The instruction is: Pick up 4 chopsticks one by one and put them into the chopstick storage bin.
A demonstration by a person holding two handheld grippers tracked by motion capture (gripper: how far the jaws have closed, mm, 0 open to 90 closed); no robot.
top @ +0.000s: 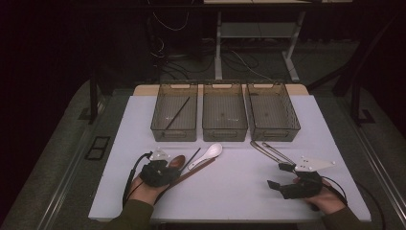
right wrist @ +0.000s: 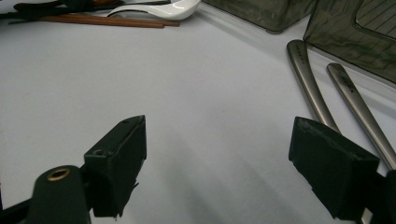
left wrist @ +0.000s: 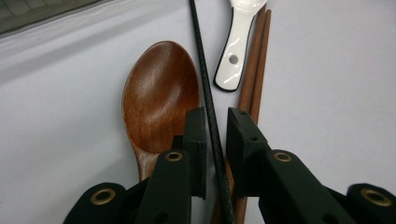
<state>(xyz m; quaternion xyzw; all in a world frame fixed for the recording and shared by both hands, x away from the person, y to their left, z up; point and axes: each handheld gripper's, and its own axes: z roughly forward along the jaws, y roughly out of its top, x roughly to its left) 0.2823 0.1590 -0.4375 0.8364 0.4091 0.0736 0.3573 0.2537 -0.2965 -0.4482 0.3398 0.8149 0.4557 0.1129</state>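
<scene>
My left gripper (top: pixel 159 173) (left wrist: pixel 216 116) rests low on the white table (top: pixel 230 191). Its jaws stand close either side of a black chopstick (left wrist: pixel 205 84) (top: pixel 194 155) that lies flat, with a thin gap at the right pad. Beside that chopstick lie a wooden spoon (left wrist: pixel 161 93) (top: pixel 179 160), a white ceramic spoon (left wrist: pixel 233 51) (top: pixel 208 154) (right wrist: pixel 159 9) and a pair of brown chopsticks (left wrist: pixel 254 70) (top: pixel 198 170) (right wrist: pixel 107 21). My right gripper (top: pixel 280 176) (right wrist: pixel 219 128) is wide open and holds nothing. Two steel utensil handles (right wrist: pixel 308 88) (top: pixel 268 149) lie just past its right jaw.
Three smoky clear bins stand in a row at the back: left (top: pixel 174 135), middle (top: pixel 224 136), right (top: pixel 275 135). Another black chopstick (top: pixel 178 114) lies slanted in the left bin. Bare table stretches between the two grippers.
</scene>
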